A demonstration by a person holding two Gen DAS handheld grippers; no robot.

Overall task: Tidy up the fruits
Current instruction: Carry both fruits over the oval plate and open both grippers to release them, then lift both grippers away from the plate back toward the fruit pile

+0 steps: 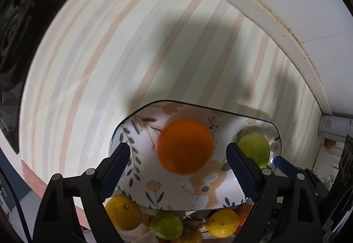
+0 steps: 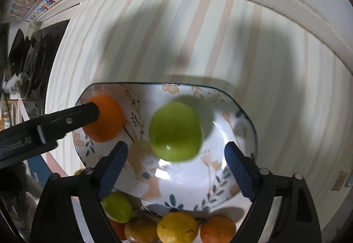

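Note:
A floral plate (image 1: 141, 176) (image 2: 220, 176) rests on a striped tablecloth. An orange (image 1: 184, 146) (image 2: 108, 120) lies on its left part and a green lime (image 2: 175, 131) (image 1: 254, 150) on its right part; both look blurred. My left gripper (image 1: 177, 168) is open above the orange, not touching it. My right gripper (image 2: 176, 162) is open above the lime, not touching it. The left gripper's finger (image 2: 72, 119) shows in the right wrist view, over the orange.
Near the plate's front edge lie more fruits: yellow lemons (image 1: 123, 213) (image 2: 177, 227), a lime (image 1: 166, 225) (image 2: 117, 206), an orange (image 2: 218, 229). A white raised rim (image 1: 253, 6) borders the table at the back. Dark objects (image 1: 19, 44) stand at the left.

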